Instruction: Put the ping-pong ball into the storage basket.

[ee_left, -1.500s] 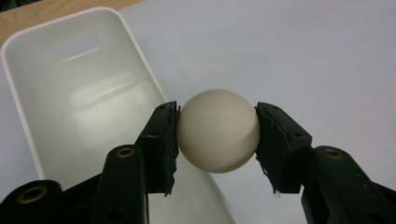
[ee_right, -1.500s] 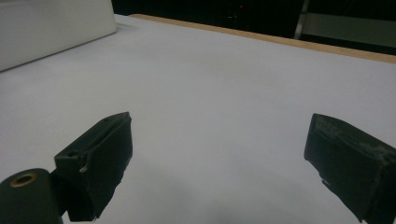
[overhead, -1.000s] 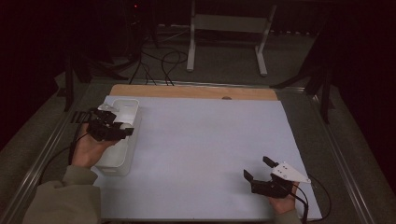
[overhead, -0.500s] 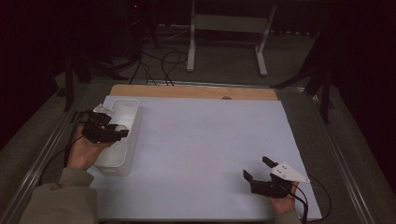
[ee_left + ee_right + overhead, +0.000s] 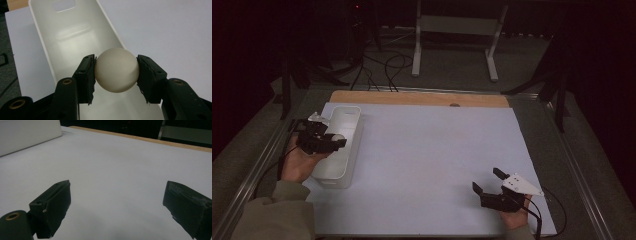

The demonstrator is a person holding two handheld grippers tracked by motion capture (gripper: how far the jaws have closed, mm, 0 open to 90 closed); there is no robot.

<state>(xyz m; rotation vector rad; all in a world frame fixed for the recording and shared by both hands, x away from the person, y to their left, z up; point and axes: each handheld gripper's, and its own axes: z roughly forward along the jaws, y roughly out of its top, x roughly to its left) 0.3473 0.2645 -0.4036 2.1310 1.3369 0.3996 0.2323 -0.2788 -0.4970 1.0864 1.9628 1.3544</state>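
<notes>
A white ball is clamped between the two black jaws of my left gripper, held above the inside of a long white bin. In the high view that left gripper hovers over the bin at the table's left side, the ball a pale spot at its tip. My right gripper rests near the front right of the table, open, with nothing between its jaws. In its own view the right gripper looks across bare white surface.
A white sheet covers the table, with a wooden strip along the far edge. The bin's wall shows far off in the right gripper view. Stands and cables crowd the dark floor beyond.
My left gripper, with the ball in it, has drawn back slightly toward the bin's left side. The right gripper has stayed put.
</notes>
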